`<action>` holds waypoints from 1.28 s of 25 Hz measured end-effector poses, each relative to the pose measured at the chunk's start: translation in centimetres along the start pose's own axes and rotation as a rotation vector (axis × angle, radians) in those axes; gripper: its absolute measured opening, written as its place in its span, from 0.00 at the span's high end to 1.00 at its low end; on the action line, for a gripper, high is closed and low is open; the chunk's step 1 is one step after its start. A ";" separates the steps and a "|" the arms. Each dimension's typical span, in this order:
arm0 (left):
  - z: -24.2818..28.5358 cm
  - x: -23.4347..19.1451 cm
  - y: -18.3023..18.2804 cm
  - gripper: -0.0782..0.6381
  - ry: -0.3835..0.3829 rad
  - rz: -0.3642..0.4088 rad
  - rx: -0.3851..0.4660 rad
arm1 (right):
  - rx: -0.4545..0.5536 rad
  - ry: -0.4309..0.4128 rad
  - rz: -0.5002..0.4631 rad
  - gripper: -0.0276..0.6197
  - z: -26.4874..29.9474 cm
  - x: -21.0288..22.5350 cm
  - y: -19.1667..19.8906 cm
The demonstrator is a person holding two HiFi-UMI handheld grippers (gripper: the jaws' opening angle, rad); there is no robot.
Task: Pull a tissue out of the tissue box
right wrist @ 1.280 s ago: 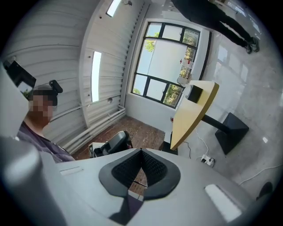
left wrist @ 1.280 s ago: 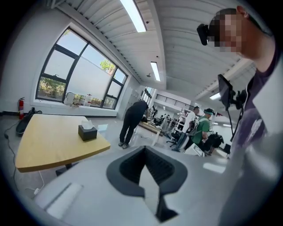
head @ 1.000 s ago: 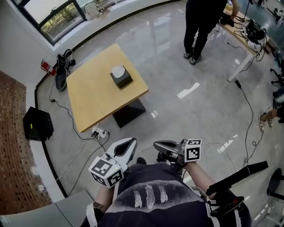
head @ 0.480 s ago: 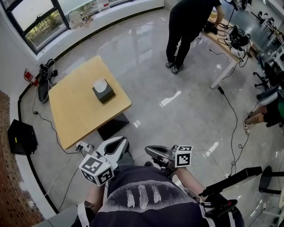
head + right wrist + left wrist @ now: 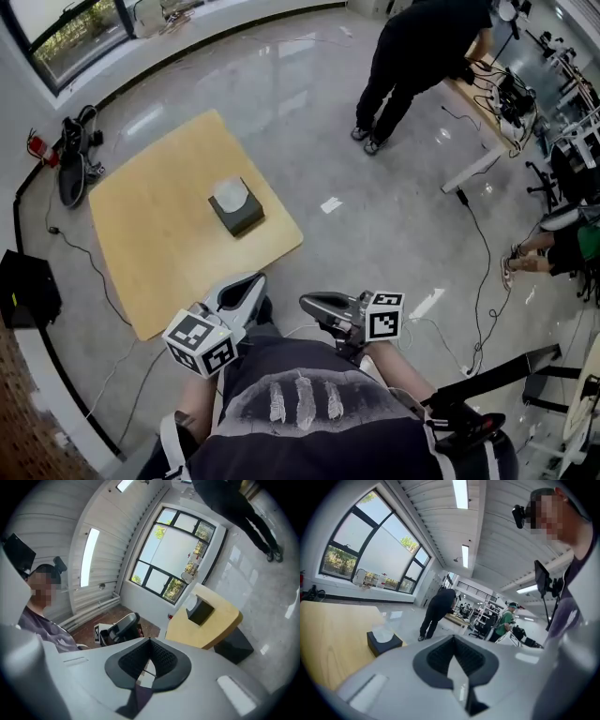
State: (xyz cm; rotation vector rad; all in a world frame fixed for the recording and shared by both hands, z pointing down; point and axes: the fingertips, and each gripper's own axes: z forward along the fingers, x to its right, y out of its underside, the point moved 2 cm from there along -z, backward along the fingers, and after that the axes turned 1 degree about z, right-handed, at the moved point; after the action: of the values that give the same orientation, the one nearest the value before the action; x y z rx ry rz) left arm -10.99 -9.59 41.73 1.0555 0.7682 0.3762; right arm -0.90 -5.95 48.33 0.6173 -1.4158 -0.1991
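The tissue box [image 5: 238,212] is dark and stands on the wooden counter [image 5: 155,239], toward its right side and a little nearer the far edge than the near one. A white tissue [image 5: 229,194] puffs up from the slot in its top. In the left gripper view the tissue box [image 5: 383,642] sits at the left with the tissue [image 5: 385,633] on top. In the right gripper view the box [image 5: 200,611] shows on the counter [image 5: 213,623] at the right.

Both grippers hang well apart from the box, off the counter's near edge and close to the person's chest. The left gripper [image 5: 251,281] points toward the counter's near right corner. Its jaws are pressed together with nothing between them, as the left gripper [image 5: 453,639] shows in its own view. The right gripper [image 5: 306,302] lies just right of it and points left. Its jaws also meet at the tips and hold nothing, seen in the right gripper [image 5: 150,641] view. Each gripper carries a marker cube at its rear.

The counter stands on a glossy grey floor [image 5: 375,197]. A bag [image 5: 71,159] and cables lie by its far left corner, under a window [image 5: 66,28]. At the far right a person in dark clothes [image 5: 417,52] bends over a desk [image 5: 487,117] cluttered with wires.
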 end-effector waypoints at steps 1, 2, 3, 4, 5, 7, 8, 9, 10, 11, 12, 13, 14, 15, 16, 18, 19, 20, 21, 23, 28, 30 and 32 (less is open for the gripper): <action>0.0 -1.6 -0.8 0.89 0.004 -0.011 0.000 | -0.018 0.012 -0.011 0.96 1.5 0.1 -0.7; -0.2 -3.2 -1.6 0.89 0.008 -0.021 0.006 | -0.032 0.024 -0.015 0.96 2.9 0.3 -1.4; -0.3 -4.7 -2.5 0.89 0.013 -0.030 0.019 | -0.045 0.035 -0.013 0.96 4.1 0.6 -2.1; -0.5 -6.2 -3.4 0.89 0.018 -0.038 0.037 | -0.059 0.043 -0.007 0.96 5.3 0.9 -2.6; -0.6 -7.5 -4.2 0.89 0.019 -0.043 0.055 | -0.073 0.051 -0.001 0.96 6.2 1.2 -3.1; -0.6 -9.8 -5.3 0.89 0.007 -0.043 0.075 | -0.090 0.063 0.011 0.96 7.6 1.8 -4.2; -0.7 -10.9 -5.6 0.89 -0.006 -0.041 0.080 | -0.093 0.070 0.012 0.96 8.0 2.0 -4.7; -0.8 -11.8 -5.8 0.89 -0.021 -0.043 0.084 | -0.096 0.077 0.010 0.96 8.4 2.2 -5.2; -0.8 -12.7 -5.8 0.89 -0.036 -0.050 0.087 | -0.104 0.084 0.005 0.96 8.7 2.4 -5.5; -0.8 -13.6 -5.8 0.89 -0.051 -0.060 0.089 | -0.115 0.087 0.002 0.96 9.1 2.6 -5.8; -0.7 -14.4 -5.7 0.89 -0.065 -0.069 0.087 | -0.125 0.087 0.001 0.96 9.6 2.9 -6.0; -0.5 -15.2 -5.7 0.89 -0.079 -0.075 0.084 | -0.131 0.085 0.001 0.96 9.9 3.3 -6.4; -0.2 -15.8 -5.8 0.89 -0.091 -0.080 0.081 | -0.134 0.083 0.000 0.96 10.2 3.7 -6.9; 0.2 -16.3 -5.9 0.89 -0.102 -0.083 0.080 | -0.138 0.079 -0.002 0.96 10.5 4.2 -7.4; 0.6 -16.7 -6.0 0.89 -0.113 -0.086 0.080 | -0.148 0.072 -0.005 0.96 10.7 4.7 -8.0; 1.6 -17.6 -6.3 0.89 -0.148 -0.085 0.075 | -0.190 0.049 -0.006 0.96 11.0 5.9 -8.9; 2.2 -18.4 -6.3 0.89 -0.169 -0.083 0.065 | -0.209 0.036 -0.002 0.96 11.3 6.5 -9.5; 2.8 -19.2 -6.4 0.88 -0.191 -0.086 0.051 | -0.220 0.024 0.003 0.96 11.5 7.0 -10.2; 3.4 -20.2 -6.3 0.89 -0.210 -0.097 0.036 | -0.228 0.012 0.010 0.96 11.7 7.4 -10.9; 4.2 -22.2 -5.7 0.88 -0.242 -0.148 0.008 | -0.246 -0.003 0.033 0.96 12.0 8.2 -11.6; 5.7 -26.4 -3.6 0.45 -0.290 -0.226 -0.099 | -0.277 -0.029 0.068 0.96 12.6 9.7 -12.3; 6.7 -27.5 -2.7 0.39 -0.295 -0.252 -0.129 | -0.278 -0.021 0.073 0.96 12.3 10.6 -12.6; 8.0 -28.5 -1.5 0.38 -0.286 -0.289 -0.150 | -0.273 -0.016 0.077 0.96 12.0 11.2 -12.8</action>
State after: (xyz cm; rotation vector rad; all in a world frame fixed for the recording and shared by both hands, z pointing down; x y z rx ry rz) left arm -24.93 -32.99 53.50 0.8201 0.6133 0.0322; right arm -7.58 -25.34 51.76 0.3368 -1.3947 -0.3301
